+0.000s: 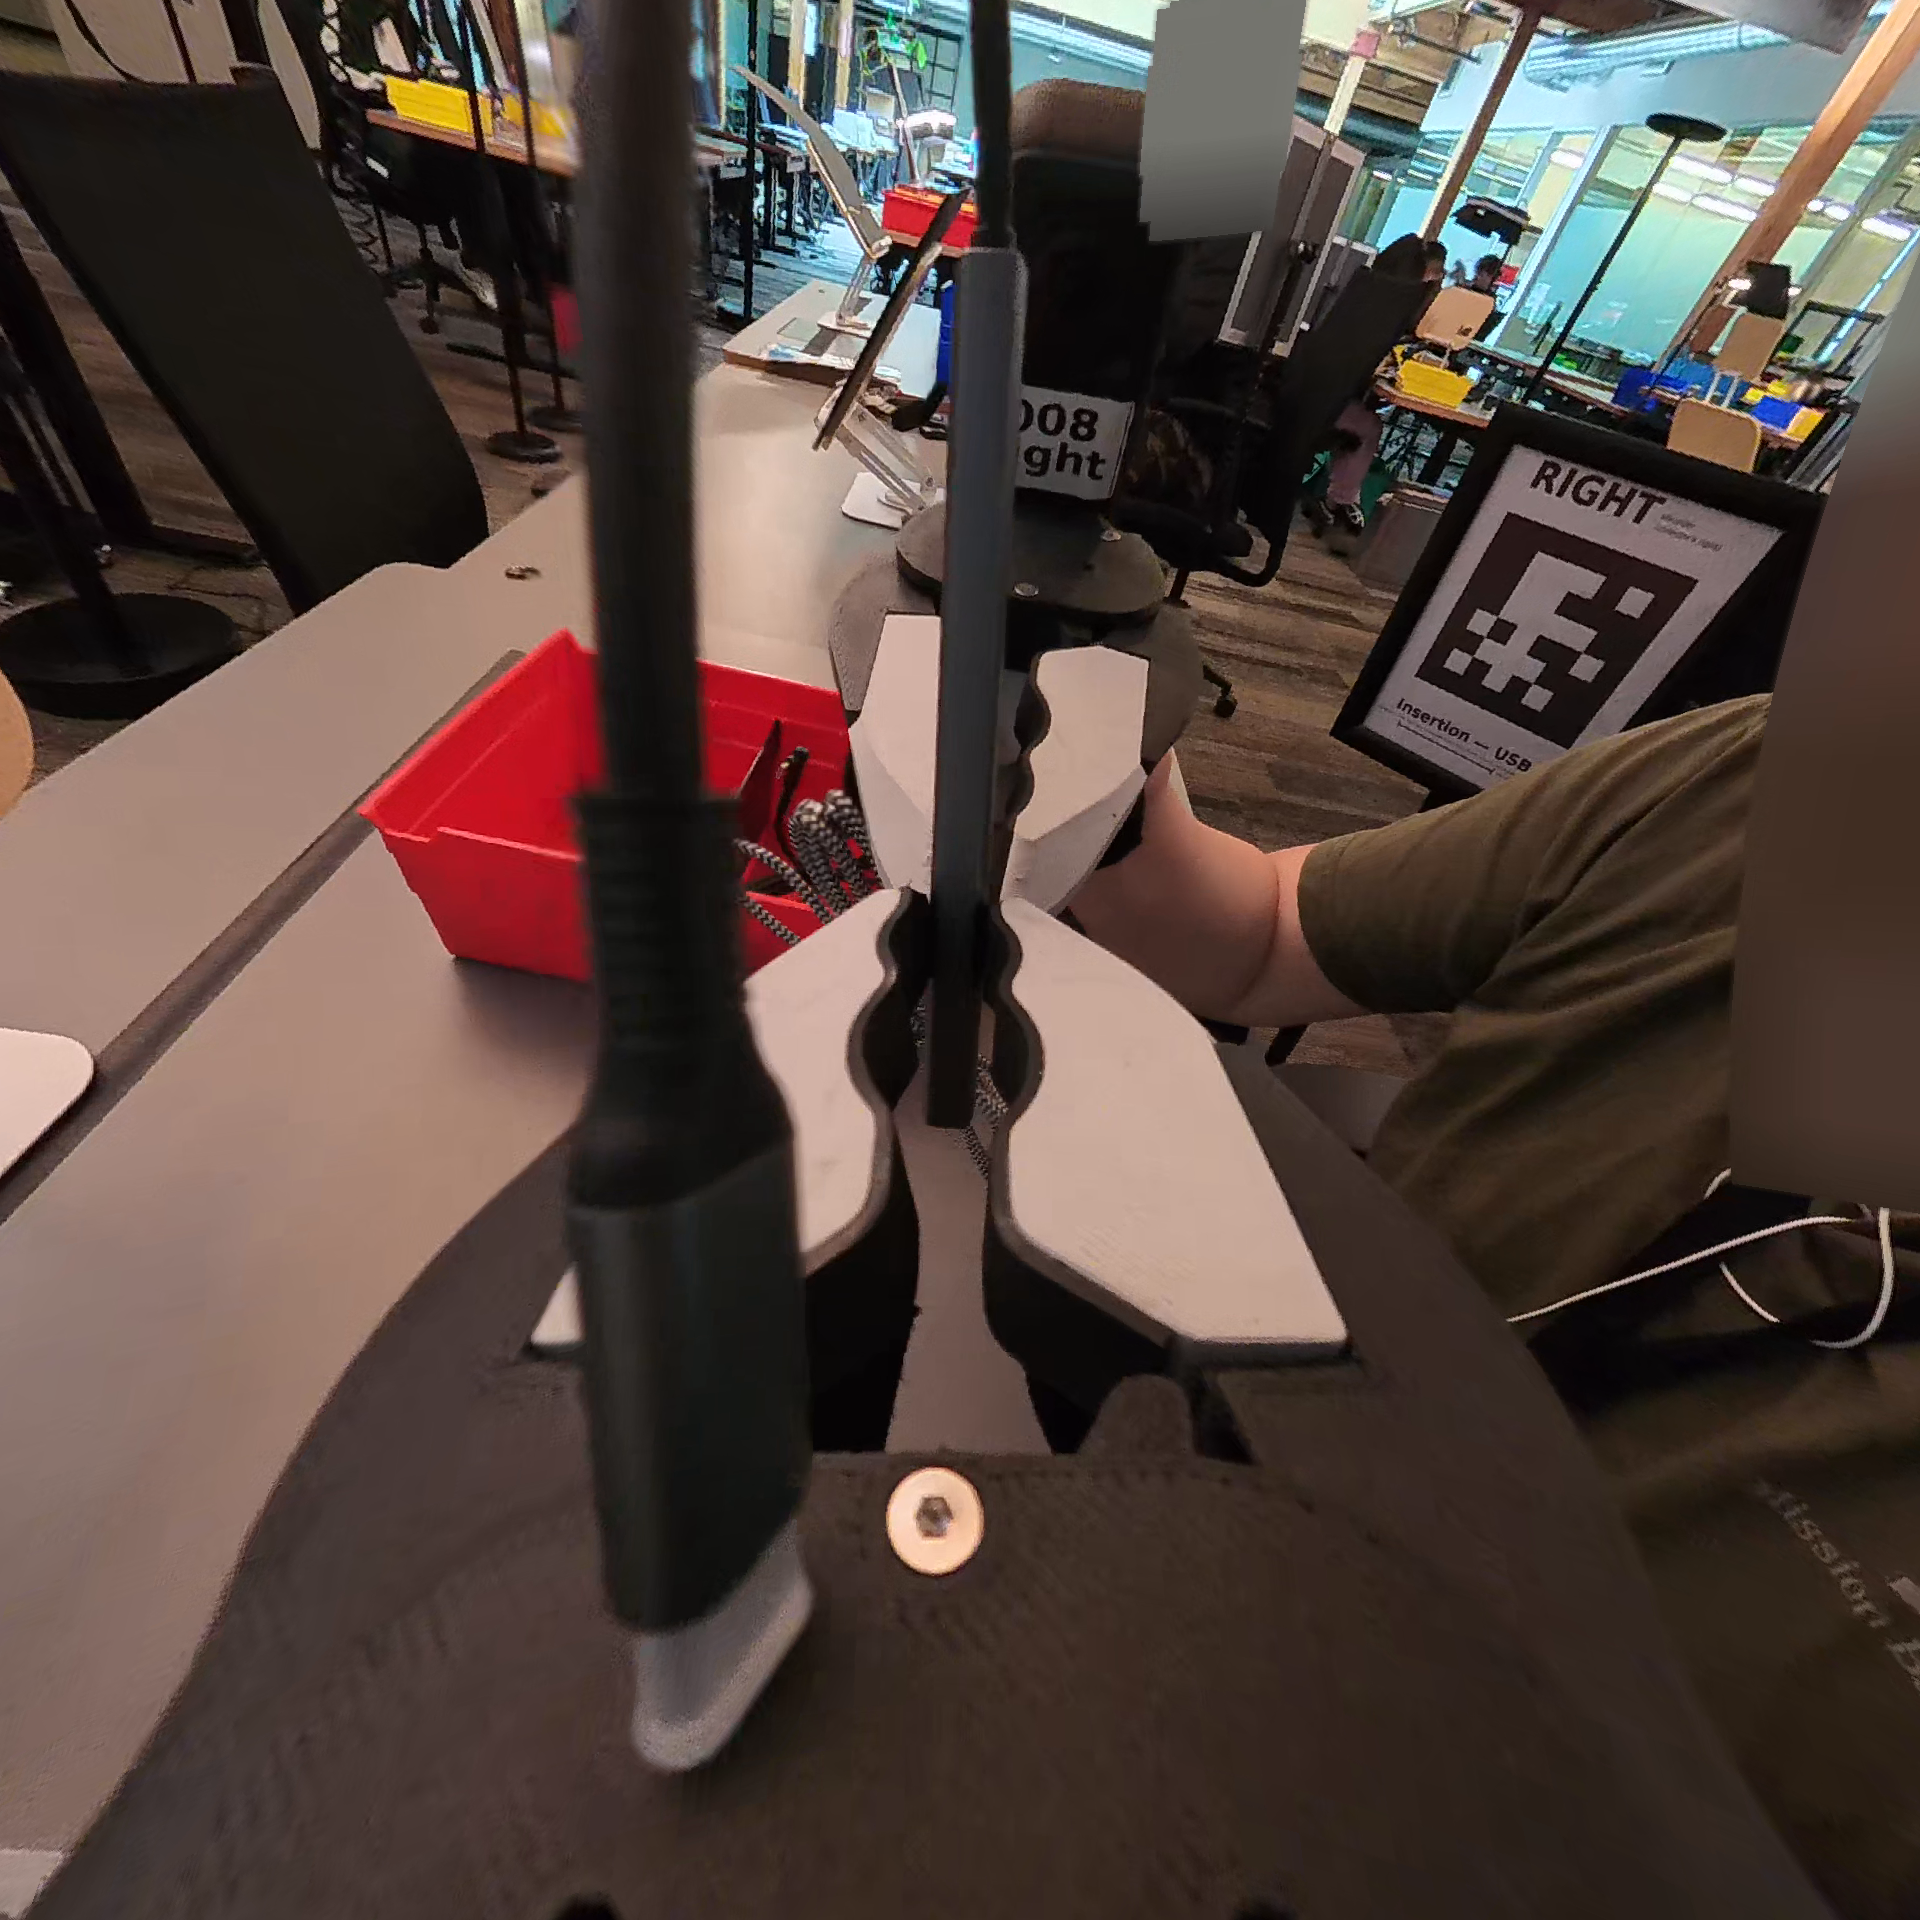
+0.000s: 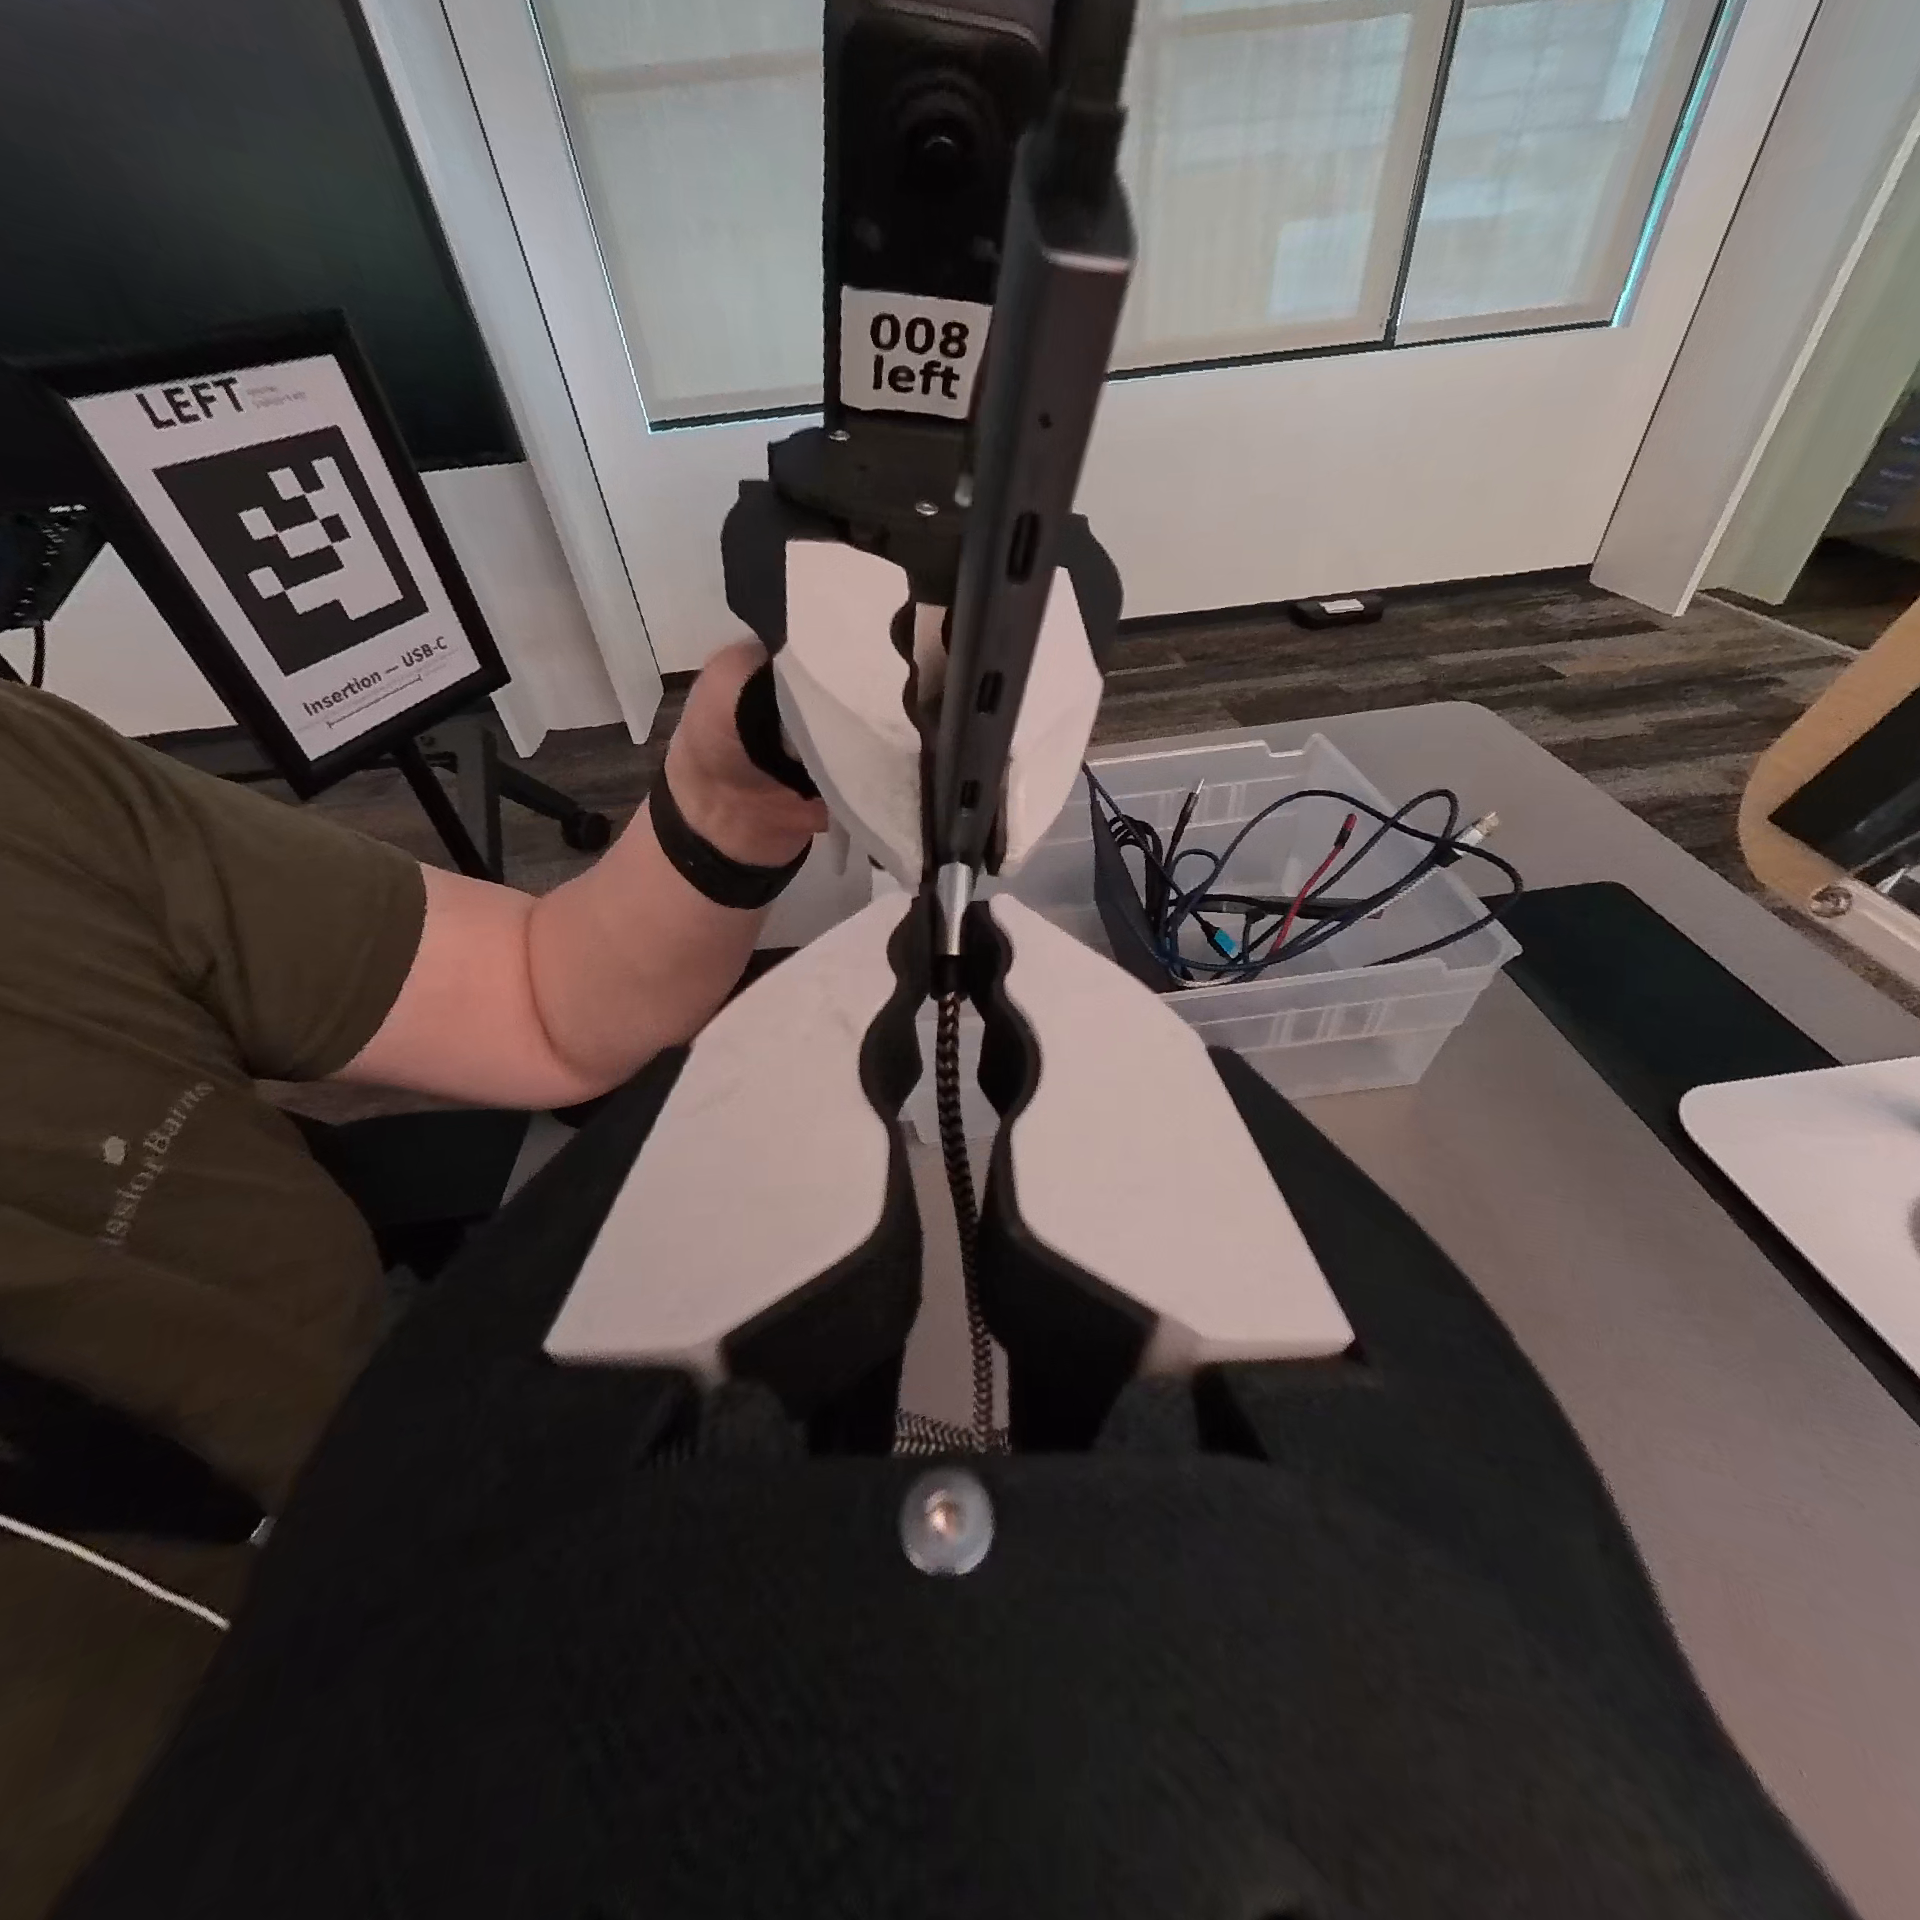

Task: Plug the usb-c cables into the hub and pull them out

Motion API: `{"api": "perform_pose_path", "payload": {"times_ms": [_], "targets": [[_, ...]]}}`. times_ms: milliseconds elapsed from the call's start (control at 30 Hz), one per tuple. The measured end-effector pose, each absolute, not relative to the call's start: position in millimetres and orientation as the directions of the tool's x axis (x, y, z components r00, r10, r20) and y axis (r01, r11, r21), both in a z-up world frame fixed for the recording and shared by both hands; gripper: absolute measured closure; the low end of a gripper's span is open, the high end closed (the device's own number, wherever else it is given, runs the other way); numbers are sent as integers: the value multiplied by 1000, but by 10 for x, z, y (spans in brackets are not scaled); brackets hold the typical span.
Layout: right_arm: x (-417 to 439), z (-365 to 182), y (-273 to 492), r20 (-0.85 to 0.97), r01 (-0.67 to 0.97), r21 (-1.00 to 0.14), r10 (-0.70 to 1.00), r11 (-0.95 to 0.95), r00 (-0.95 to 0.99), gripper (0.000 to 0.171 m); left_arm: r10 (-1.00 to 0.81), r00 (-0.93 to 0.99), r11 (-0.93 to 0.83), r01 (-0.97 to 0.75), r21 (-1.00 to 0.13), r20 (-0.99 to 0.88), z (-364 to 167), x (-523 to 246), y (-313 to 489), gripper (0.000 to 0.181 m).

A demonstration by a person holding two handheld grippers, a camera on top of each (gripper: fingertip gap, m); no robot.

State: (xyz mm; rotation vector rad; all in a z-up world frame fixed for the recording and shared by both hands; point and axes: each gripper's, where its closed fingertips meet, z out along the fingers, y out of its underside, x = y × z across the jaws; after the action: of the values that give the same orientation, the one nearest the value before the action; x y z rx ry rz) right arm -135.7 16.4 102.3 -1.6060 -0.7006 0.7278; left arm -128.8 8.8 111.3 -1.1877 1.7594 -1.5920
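Nearest us, a dangling black plug (image 1: 691, 1340) blocks part of the left view. Our left gripper (image 1: 951, 940) pinches the grey hub (image 1: 971, 582); our right gripper (image 2: 951, 914) clamps the braided cable (image 2: 961, 1143) at the hub's lower end. Beyond sit a red bin (image 1: 488, 821) and a clear bin (image 2: 1382, 997).

Both tools (image 1: 951, 914) (image 2: 951, 914) clamped, tip to tip

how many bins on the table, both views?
2. A red bin beyond the left gripper, holding braided cable, and a clear bin beyond the right gripper, holding loose cables. More may lie out of frame.
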Motion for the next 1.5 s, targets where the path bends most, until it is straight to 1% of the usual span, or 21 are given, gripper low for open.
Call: {"api": "perform_pose_path", "payload": {"times_ms": [500,533,567,600,633,667,700,733,767,800,867,967,1000,1033,1100,1167,1267,1300,1367,1433,1500], "targets": [[-1331,1063,99,-69,75,-986,768,-150,636,162,-842,-507,-58,-258,-965,186,1167,-1269,27,173],[-1253,1042,105,-52,100,-983,747,-157,662,163,-870,-461,-71,-231,-970,173,1210,-1277,132,172],[-1070,1082,92,-25,112,-983,712,-145,701,163,-932,-334,-102,-128,-986,140,1370,-1381,462,171],[-853,1243,38,-39,48,-993,681,-110,732,163,-950,-270,-160,-4,-987,155,1599,-1643,764,171],[-662,1438,-61,-66,-33,-998,668,-62,741,163,-931,-310,-233,97,-968,193,1823,-1966,909,172],[-487,1570,-149,-54,-59,-998,643,-15,764,163,-928,-321,-248,145,-958,191,1935,-2219,996,172],[-349,1627,-220,-16,-34,-999,611,17,792,163,-954,-253,-200,148,-969,158,1930,-2351,1096,172],[-257,1612,-281,12,11,-1000,595,4,804,163,-978,-173,-137,129,-982,114,1891,-2412,1172,172],[-165,1548,-326,19,52,-998,580,-41,814,163,-986,-145,-97,119,-988,80,1879,-2435,1178,173],[-54,1469,-359,17,82,-992,559,-92,829,163,-984,-161,-96,118,-988,76,1887,-2432,1138,173],[251,1338,-402,13,106,-980,478,-168,878,164,-961,-252,-147,110,-983,115,1904,-2378,1010,172],[592,1060,-579,-84,68,-943,434,-324,897,164,-930,-336,-191,89,-978,151,1881,-2250,871,173],[730,935,-626,-102,61,-923,393,-380,914,164,-922,-357,-191,80,-978,151,1868,-2210,824,173],[873,805,-659,-100,64,-900,346,-432,933,164,-913,-379,-192,71,-979,151,1858,-2173,772,173],[1024,591,-696,-91,85,-860,315,-503,945,162,-894,-422,-188,48,-981,151,1833,-2109,660,173],[1136,379,-726,-36,149,-800,294,-581,955,164,-885,-442,-180,27,-983,149,1809,-2049,576,173],[1210,61,-809,139,352,-672,355,-652,924,163,-882,-449,-162,-1,-987,145,1766,-1988,502,173],[1170,-15,-819,135,377,-645,387,-665,912,162,-880,-453,-156,-11,-988,145,1750,-1977,482,173],[1064,-94,-806,55,355,-621,413,-699,909,163,-878,-455,-152,-24,-988,146,1733,-1960,458,173],[1083,-106,-747,60,343,-608,389,-716,919,163,-875,-460,-154,-26,-988,149,1730,-1950,442,173],[1021,-38,-691,54,336,-628,392,-702,919,163,-872,-464,-159,-26,-987,153,1732,-1942,436,173]]}}
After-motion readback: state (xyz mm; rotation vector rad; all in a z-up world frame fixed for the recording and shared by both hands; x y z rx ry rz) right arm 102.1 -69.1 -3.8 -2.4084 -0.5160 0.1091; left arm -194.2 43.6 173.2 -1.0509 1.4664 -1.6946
